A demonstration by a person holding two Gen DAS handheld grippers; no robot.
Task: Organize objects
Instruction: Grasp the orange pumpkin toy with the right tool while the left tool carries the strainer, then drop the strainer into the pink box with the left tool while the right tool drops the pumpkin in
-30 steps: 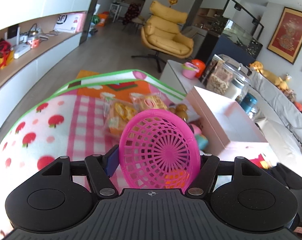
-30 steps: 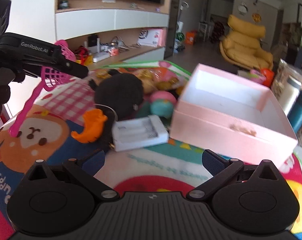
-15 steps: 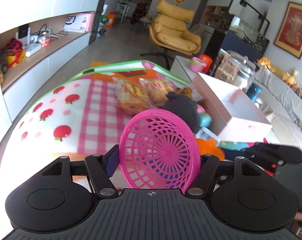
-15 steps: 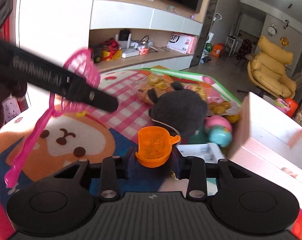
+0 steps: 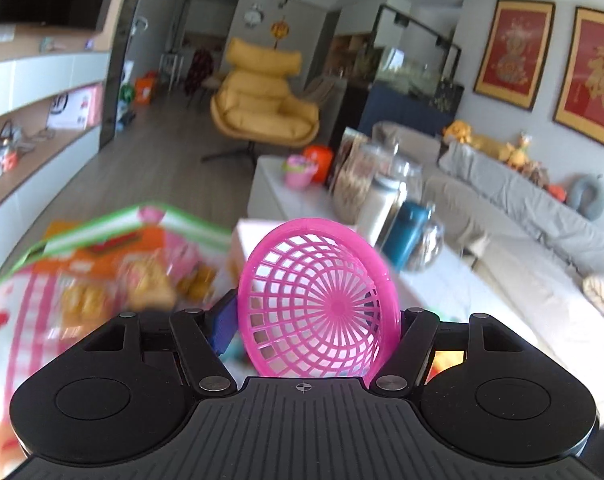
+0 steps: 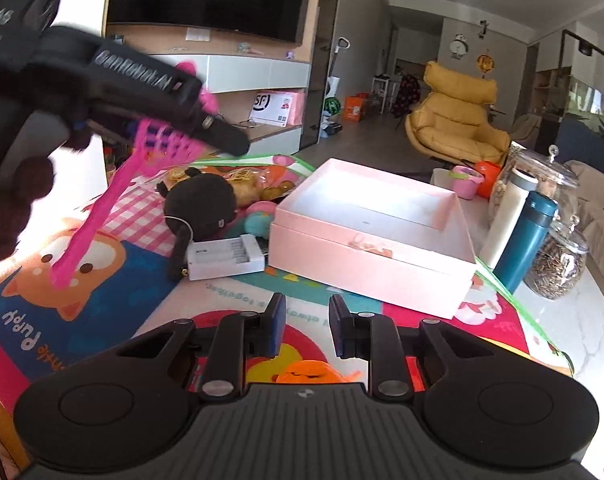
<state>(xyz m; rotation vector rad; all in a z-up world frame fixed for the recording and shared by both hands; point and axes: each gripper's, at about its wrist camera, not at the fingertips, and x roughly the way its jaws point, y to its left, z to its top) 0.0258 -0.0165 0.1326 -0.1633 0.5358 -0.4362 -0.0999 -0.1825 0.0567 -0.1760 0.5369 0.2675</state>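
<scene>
Two hand-held grippers: the left hand-held gripper [image 5: 314, 320] clamps the pink strainer [image 5: 318, 304]; the right hand-held gripper [image 6: 304, 330] is closed, empty. Best carry the strainer level over the pink box [image 6: 374, 236], centre frame.

Pink lattice strainer [image 5: 318, 300], pale pink box [image 6: 372, 236]

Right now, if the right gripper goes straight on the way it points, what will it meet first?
Probably the pink box. The right gripper is shut and empty, pointing slightly downward over the play mat, with the box's near wall directly ahead. Depth is uncertain, so it might touch the mat first.
</scene>
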